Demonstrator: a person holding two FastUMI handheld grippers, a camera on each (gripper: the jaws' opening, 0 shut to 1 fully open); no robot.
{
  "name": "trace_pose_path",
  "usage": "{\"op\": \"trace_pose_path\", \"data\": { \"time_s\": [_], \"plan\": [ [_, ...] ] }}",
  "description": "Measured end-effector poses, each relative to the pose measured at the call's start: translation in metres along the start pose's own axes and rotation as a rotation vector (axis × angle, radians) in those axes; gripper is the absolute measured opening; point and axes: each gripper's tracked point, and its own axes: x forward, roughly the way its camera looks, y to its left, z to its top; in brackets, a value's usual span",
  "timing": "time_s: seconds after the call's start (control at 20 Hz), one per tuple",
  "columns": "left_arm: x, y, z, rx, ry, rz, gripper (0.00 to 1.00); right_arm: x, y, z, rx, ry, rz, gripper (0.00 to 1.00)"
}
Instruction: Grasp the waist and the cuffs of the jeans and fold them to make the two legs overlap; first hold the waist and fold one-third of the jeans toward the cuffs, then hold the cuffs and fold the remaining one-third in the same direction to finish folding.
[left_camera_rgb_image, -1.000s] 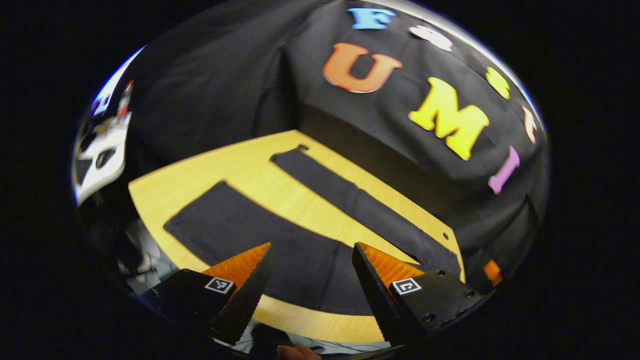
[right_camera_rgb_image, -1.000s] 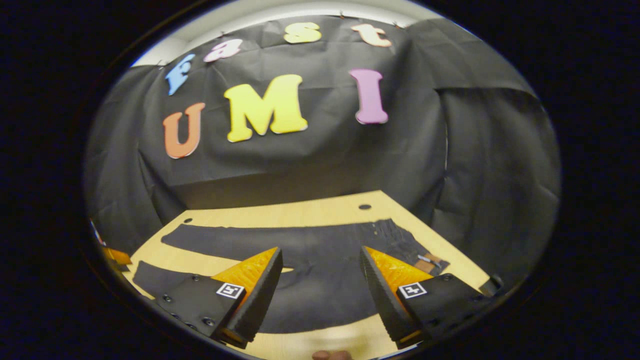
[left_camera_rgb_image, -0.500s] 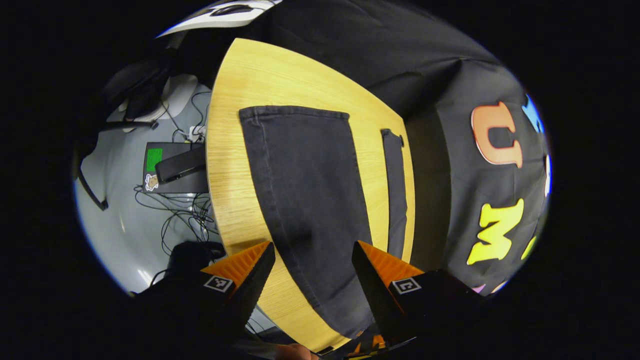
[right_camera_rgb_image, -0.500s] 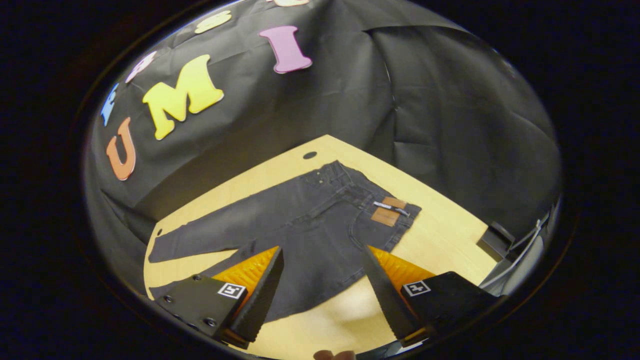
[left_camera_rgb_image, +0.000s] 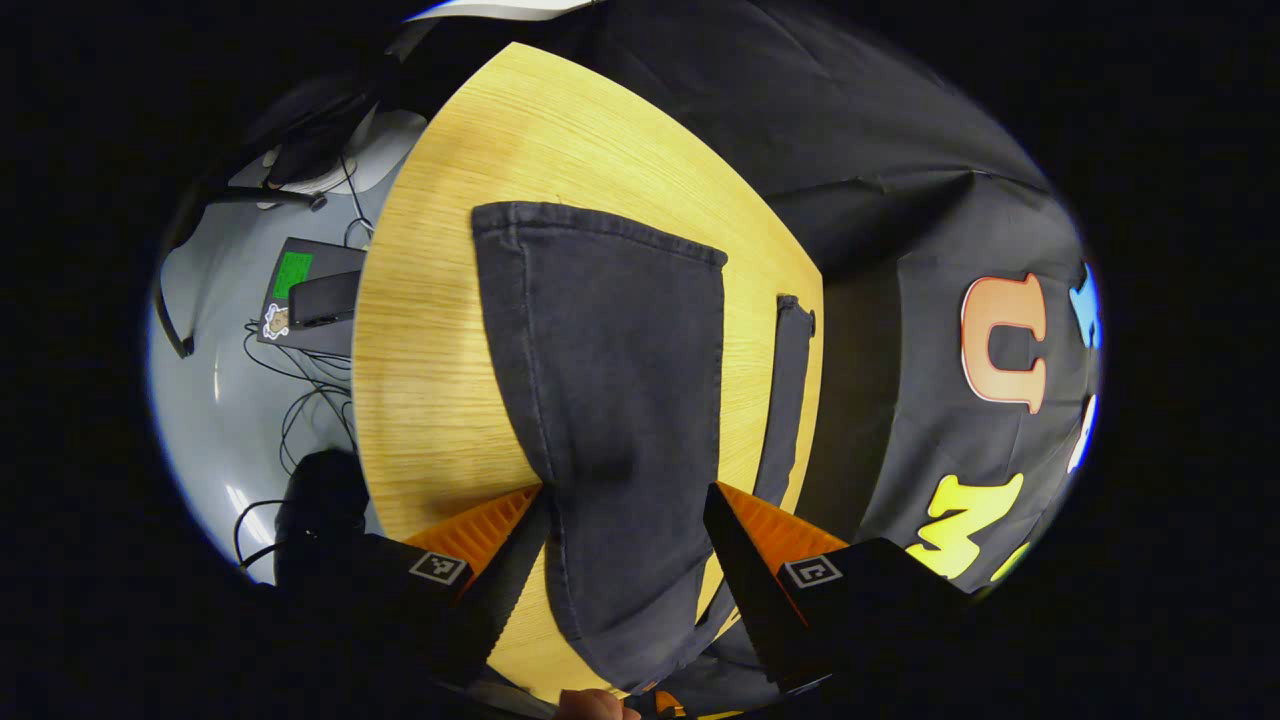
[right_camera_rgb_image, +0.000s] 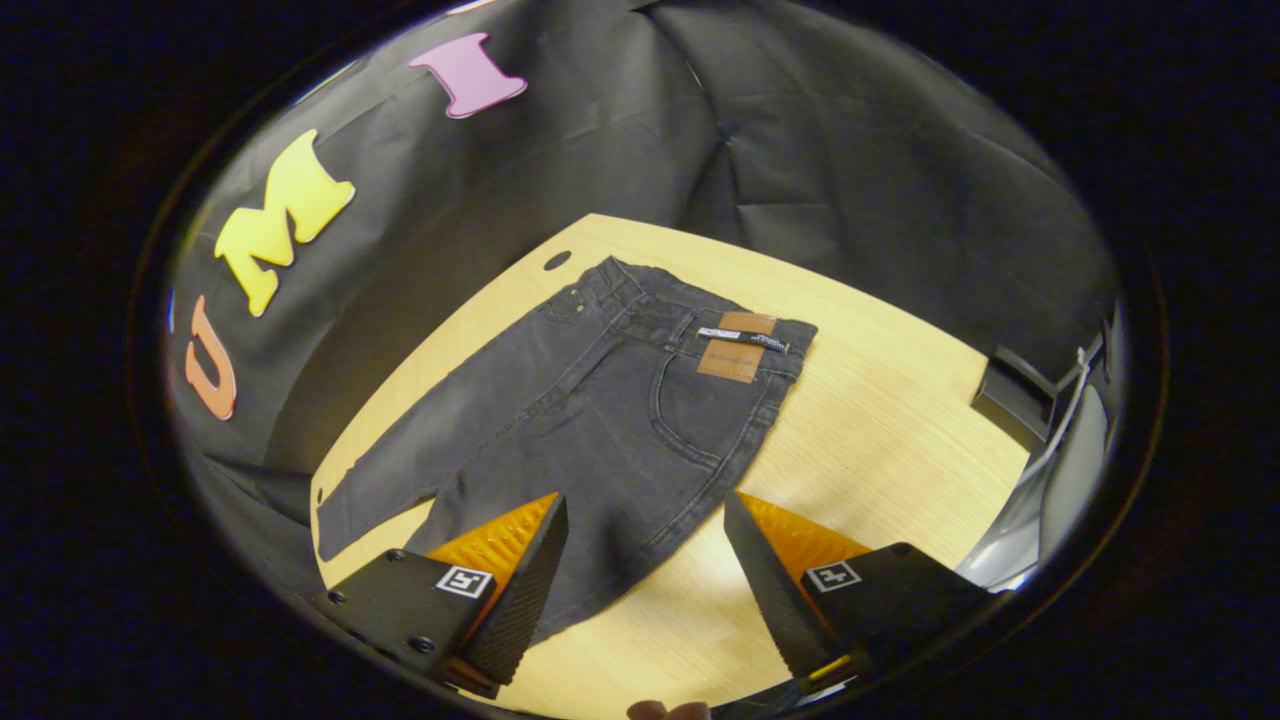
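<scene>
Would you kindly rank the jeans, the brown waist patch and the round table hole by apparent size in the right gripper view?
1. jeans
2. brown waist patch
3. table hole

The hole looks smaller, though it lies farther off.

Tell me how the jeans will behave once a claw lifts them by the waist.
The jeans lie flat and limp on the table, so they will probably droop, legs trailing. The thick, seamed waistband probably gives firmer purchase. Matte denim seems unlikely to slip.

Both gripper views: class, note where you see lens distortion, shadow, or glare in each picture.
Left gripper view: the table edge bows from fisheye distortion; a soft shadow darkens the jeans near the fingers. Right gripper view: the tabletop bulges too, pale glare beside the jeans.
</scene>
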Motion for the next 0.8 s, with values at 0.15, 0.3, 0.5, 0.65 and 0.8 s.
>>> {"op": "trace_pose_path", "data": {
  "time_s": [0.15,0.3,0.5,0.65,0.8],
  "plan": [
    [0.012,-0.011,0.001,0.023,0.008,-0.025,0.98,0.012,-0.007,0.001,0.093,0.058,-0.035,0.97],
    [0.018,-0.014,0.001,0.035,0.025,-0.042,0.96,0.021,-0.021,0.009,0.182,0.087,-0.083,0.97],
    [0.026,-0.004,0.005,-0.004,0.039,-0.04,0.57,0.03,-0.019,0.017,0.22,0.107,-0.091,0.9],
    [0.03,0.001,0.007,-0.081,0.047,-0.043,0.29,0.035,-0.017,0.018,0.188,0.109,-0.093,0.89],
    [0.031,0.005,0.006,-0.053,0.059,-0.053,0.08,0.04,-0.018,0.016,0.094,0.137,-0.116,0.9]
  ]
}}
